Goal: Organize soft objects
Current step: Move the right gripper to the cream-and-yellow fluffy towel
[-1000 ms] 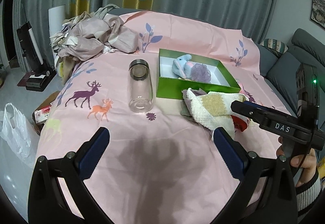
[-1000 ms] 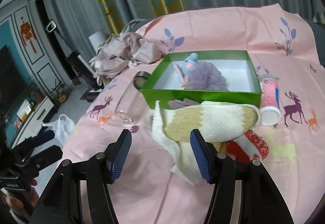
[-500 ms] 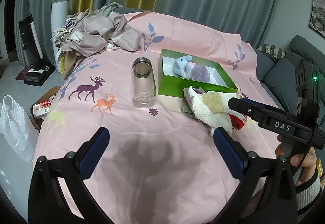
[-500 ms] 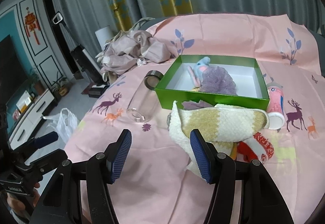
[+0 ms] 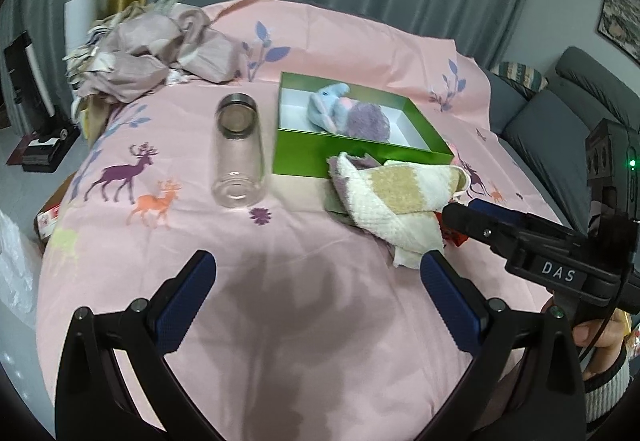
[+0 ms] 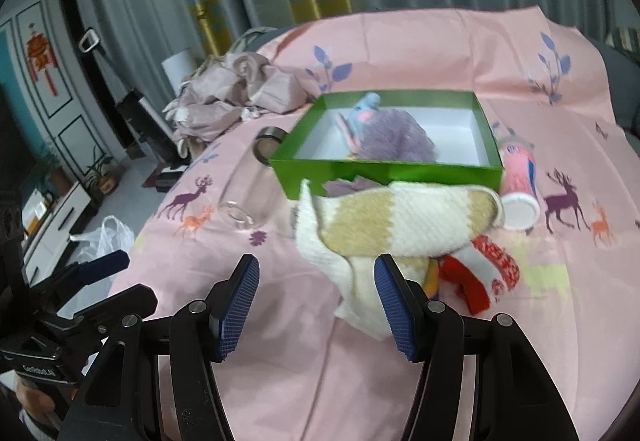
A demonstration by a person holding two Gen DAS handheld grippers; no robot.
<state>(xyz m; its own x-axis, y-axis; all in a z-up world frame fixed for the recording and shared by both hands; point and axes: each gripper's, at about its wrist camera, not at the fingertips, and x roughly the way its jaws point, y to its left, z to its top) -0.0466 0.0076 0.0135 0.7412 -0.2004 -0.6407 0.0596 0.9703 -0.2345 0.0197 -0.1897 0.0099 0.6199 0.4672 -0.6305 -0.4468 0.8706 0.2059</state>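
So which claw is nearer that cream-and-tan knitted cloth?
Right. The right claw hangs open just before the cream-and-tan knitted cloth; the left claw is farther back, also open.

Nubby knitted cream-and-tan cloth [image 6: 400, 221] at centre; glossy green cardboard box [image 6: 384, 171] behind; clear smooth glass jar [image 5: 239, 153], metal-rimmed, centre left; matt printed pink cotton sheet [image 5: 280, 301] underneath.

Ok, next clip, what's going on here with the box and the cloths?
A person holds a gripper in each hand over a pink bedspread. Both the left gripper and the right gripper are open and hold nothing. A green box already contains a blue plush toy and a purple fluffy item. A cream-and-tan knitted cloth lies in front of the box, just ahead of the right gripper, not yet grasped. A glass jar lies beside the box.
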